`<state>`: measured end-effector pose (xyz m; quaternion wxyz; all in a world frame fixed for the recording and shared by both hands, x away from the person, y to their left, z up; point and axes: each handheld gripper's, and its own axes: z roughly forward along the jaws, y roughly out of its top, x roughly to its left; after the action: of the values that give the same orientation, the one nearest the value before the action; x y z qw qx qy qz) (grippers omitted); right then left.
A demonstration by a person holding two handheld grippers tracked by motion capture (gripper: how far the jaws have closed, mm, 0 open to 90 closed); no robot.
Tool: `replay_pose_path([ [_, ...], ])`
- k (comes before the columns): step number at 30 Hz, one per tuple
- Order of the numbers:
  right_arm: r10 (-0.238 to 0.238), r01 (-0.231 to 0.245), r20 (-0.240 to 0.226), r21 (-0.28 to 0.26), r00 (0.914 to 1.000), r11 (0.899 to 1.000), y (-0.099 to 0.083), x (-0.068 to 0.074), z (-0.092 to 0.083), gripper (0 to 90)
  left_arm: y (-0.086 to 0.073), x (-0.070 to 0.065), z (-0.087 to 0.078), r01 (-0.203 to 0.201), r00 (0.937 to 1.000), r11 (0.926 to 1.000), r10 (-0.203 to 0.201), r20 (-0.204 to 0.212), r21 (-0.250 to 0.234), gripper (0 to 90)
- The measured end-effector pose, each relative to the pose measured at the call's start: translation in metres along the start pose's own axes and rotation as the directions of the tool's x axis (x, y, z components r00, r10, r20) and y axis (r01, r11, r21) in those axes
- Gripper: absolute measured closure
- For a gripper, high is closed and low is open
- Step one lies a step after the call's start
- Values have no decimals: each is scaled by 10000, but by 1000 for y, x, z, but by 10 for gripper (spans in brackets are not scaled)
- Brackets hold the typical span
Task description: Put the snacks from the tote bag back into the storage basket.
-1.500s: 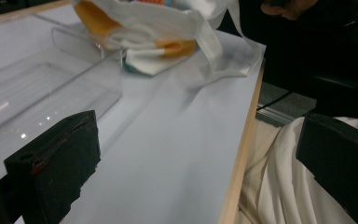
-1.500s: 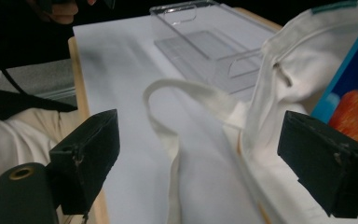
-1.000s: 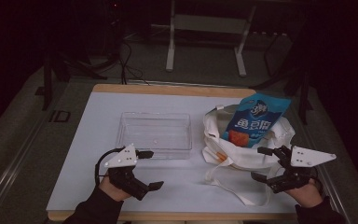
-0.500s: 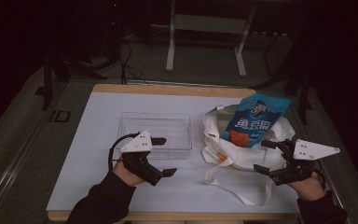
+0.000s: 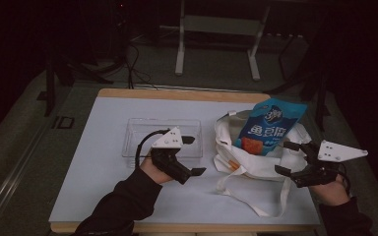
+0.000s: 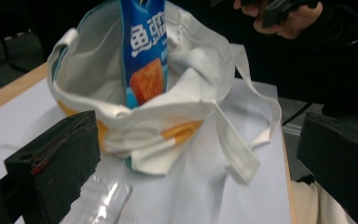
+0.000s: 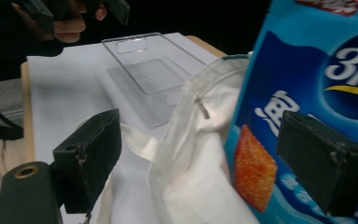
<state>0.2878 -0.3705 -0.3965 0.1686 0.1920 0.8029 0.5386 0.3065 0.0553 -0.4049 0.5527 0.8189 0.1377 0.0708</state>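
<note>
snack bag (image 5: 268, 125) in tote (image 5: 256, 160)

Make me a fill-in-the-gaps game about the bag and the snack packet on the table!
1. The blue snack packet stands inside the white cloth ____.
2. The clear plastic tray lies on the packet's ____ side in the high view.
3. The left gripper has its jaws ____, holding nothing.
4. The right gripper has its jaws ____ too.

Missing words: bag, left, open, open

Both grippers' jaws wide apart, empty

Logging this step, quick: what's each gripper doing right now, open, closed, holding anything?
Left gripper: open, holding nothing.
Right gripper: open, holding nothing, beside the white bag.
</note>
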Motion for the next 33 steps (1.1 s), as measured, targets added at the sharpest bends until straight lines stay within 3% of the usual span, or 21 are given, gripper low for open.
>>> replay_pose_path([
  [7, 75, -78, 262, 112, 9996, 9999, -1, -10, -5, 147, 17, 5, 26, -299, 9992, 9993, 294, 261, 202, 0],
  [10, 86, -92, 316, 184, 9995, 9998, -2, -14, -6, 147, 23, 6, 35, -233, 9991, 9997, 234, 352, -15, 0],
  [19, 67, -85, 754, 245, 9971, 9997, -7, -28, -10, 148, 44, 10, 66, -616, 9975, 9981, 612, 366, 93, 6],
  [33, 468, -516, 1132, 396, 9925, 9979, -14, -54, -18, 163, 59, 33, 110, -482, 9988, 9978, 476, 144, 461, 6],
])
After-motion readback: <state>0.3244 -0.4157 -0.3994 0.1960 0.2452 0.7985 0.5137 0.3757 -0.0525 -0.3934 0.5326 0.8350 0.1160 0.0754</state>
